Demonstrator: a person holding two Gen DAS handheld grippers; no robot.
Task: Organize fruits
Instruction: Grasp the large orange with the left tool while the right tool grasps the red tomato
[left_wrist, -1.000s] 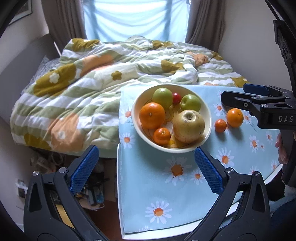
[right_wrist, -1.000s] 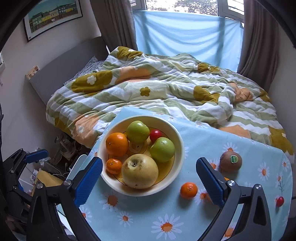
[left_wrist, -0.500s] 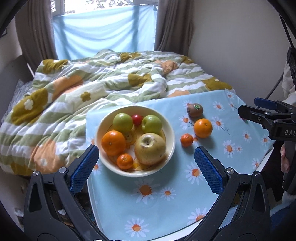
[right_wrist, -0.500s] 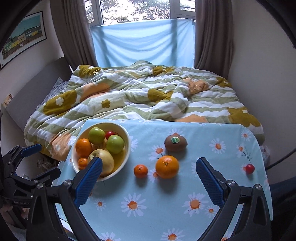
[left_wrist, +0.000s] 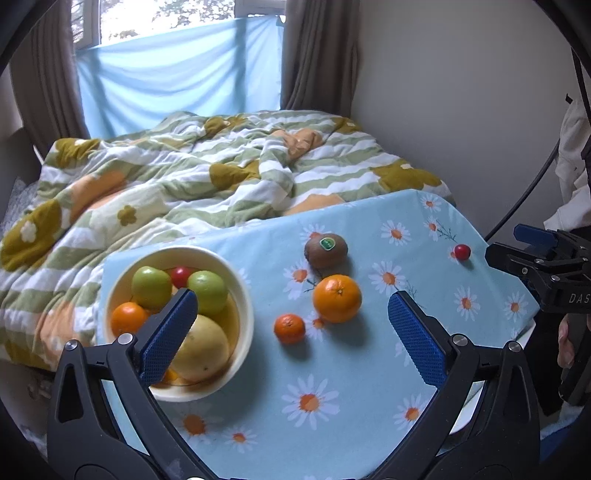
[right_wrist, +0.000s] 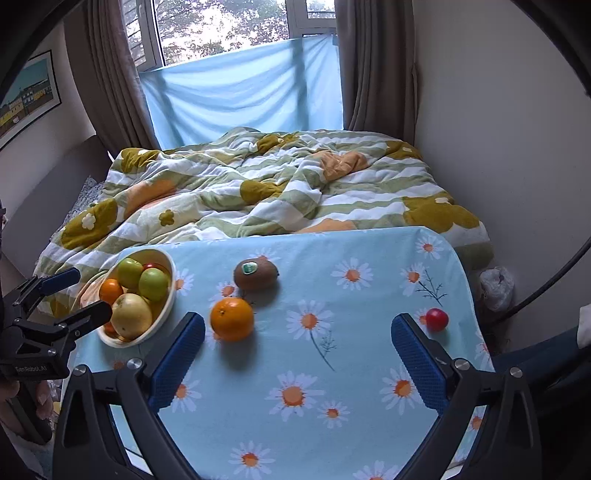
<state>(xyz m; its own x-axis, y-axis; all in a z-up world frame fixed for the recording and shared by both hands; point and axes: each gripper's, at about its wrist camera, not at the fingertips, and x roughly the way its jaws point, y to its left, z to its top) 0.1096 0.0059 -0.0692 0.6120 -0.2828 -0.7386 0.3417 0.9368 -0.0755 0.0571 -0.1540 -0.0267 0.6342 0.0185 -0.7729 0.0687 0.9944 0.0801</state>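
Note:
A cream bowl (left_wrist: 242, 295) (right_wrist: 168, 295) at the table's left holds green apples, oranges, a yellow pear and a small red fruit. Loose on the daisy cloth lie a kiwi (left_wrist: 325, 250) (right_wrist: 255, 274), a large orange (left_wrist: 337, 298) (right_wrist: 232, 318), a small mandarin (left_wrist: 289, 328) and a small red fruit (left_wrist: 461, 252) (right_wrist: 436, 319). My left gripper (left_wrist: 291, 328) is open and empty above the table's near edge, around the mandarin in view. My right gripper (right_wrist: 297, 350) is open and empty, right of the large orange.
A bed with a striped floral quilt (right_wrist: 258, 184) lies just behind the table. A wall (left_wrist: 461, 92) stands to the right. The table (right_wrist: 369, 266) has a blue daisy cloth and its front edge is near both grippers.
Both views have swung to the right, away from the bowl. The loose kiwi, orange, mandarin and red fruit have come into view. No fruit has moved and both grippers stayed open.

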